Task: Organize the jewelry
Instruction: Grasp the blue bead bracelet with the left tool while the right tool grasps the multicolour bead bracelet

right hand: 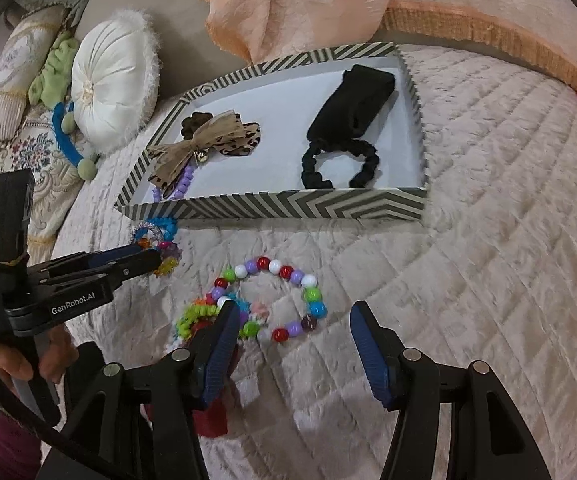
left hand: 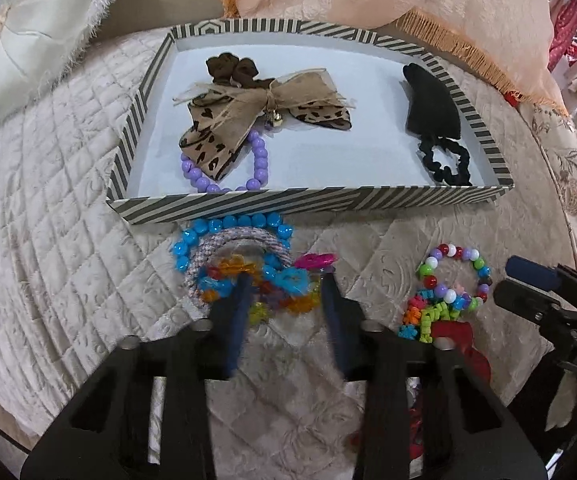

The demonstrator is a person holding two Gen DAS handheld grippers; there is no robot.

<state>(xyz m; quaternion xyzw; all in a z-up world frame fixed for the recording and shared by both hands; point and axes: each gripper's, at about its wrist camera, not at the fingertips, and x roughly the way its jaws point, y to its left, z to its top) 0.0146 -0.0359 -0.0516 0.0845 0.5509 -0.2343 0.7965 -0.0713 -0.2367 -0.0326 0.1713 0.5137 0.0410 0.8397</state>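
Left wrist view shows your left gripper (left hand: 284, 280) down in the heap of colourful bracelets (left hand: 244, 276) just before the striped tray (left hand: 312, 199), jaws apart around beads; whether the pads press, I cannot tell; your right gripper (right hand: 294, 316) stands released over the multicoloured bead bracelet (right hand: 288, 296) on the quilt (right hand: 488, 240).

we count one striped tray (left hand: 224, 206), three bead bracelets (left hand: 224, 168) (left hand: 228, 226) (right hand: 284, 300), two bows (left hand: 264, 114) (left hand: 428, 100), two black grippers (left hand: 284, 284) (right hand: 292, 320).
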